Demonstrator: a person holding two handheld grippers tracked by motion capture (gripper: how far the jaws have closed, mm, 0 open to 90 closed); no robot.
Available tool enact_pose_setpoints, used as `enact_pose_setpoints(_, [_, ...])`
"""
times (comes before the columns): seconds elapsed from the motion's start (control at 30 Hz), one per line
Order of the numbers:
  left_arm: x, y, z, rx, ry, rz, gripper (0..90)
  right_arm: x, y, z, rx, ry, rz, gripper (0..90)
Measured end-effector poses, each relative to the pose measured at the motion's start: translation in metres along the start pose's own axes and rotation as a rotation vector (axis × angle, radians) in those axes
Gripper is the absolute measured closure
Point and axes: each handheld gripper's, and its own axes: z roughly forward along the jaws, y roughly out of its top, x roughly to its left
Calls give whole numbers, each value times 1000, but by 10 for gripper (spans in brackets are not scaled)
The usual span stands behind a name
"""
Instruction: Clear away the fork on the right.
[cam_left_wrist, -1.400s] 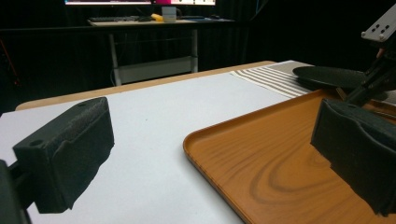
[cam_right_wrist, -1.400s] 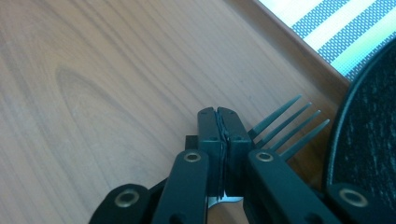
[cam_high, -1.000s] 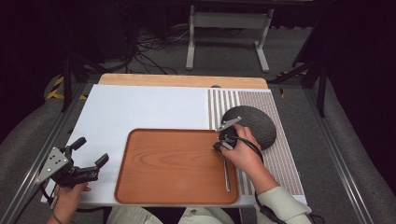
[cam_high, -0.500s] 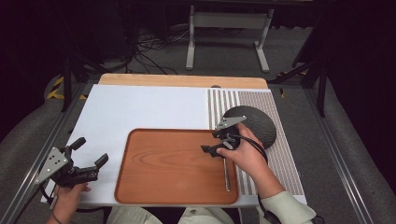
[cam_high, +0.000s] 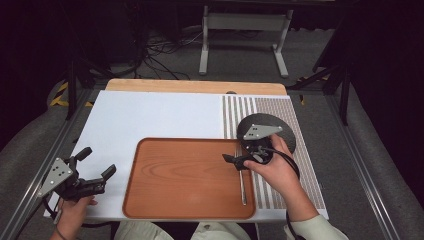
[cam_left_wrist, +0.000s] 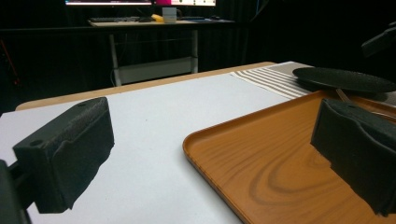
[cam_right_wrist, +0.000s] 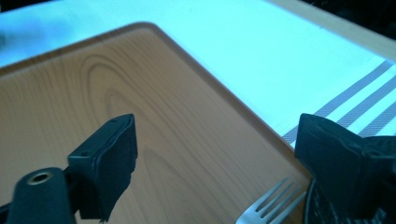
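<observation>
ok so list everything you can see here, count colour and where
tray: one, orange-brown wood grain, near middle of the mat
fork: one, silver, along the tray's right edge, tines away from the person
plate: one, dark grey, round, on the striped placemat
placemat: one, grey and white stripes, right side of the table
mat: one, white, under the tray
left tool: one, black, open, off the tray's left
right tool: one, black, open, over the fork's tines
</observation>
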Motion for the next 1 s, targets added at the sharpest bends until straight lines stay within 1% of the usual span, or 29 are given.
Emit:
enact_pose_setpoints(0.13, [0,0,0,0,1,-2,0,-2,-5,-13,-63,-3,-1,123])
enact_pose_setpoints(0.17, [0,0,0,0,2,-2,0,-3,-6,-17,-74,-10,3,122])
enact_pose_setpoints(0.2, [0,0,0,0,2,-2,0,-3,-6,-17,-74,-10,3,122])
enact_pose_setpoints(0.23, [0,0,0,1,2,-2,0,-5,-10,-25,-101,-16,-3,115])
enact_pose_setpoints(0.3, [0,0,0,2,2,-4,0,-6,-12,-28,-109,-18,-1,115])
enact_pose_setpoints(0.47, [0,-1,0,3,6,-4,0,-12,-22,-43,-152,-51,25,97])
enact_pose_setpoints(0.6, [1,-1,0,4,8,-4,0,-16,-30,-53,-185,-57,25,97])
enact_pose_setpoints(0.7, [1,-1,0,5,9,-6,0,-19,-37,-59,-208,-62,37,94])
enact_pose_setpoints(0.77, [1,-1,0,6,9,-5,0,-21,-42,-62,-213,-74,48,86])
enact_pose_setpoints(0.8, [1,-1,0,4,10,-5,0,-22,-47,-64,-219,-90,57,71])
enact_pose_setpoints(0.83, [1,-1,0,4,10,-5,0,-22,-47,-64,-219,-90,57,71])
enact_pose_setpoints(0.9, [1,-1,0,5,9,-3,0,-24,-52,-67,-219,-110,60,65])
enact_pose_setpoints(1.0, [1,-1,0,4,11,-4,0,-26,-62,-69,-242,-111,83,65])
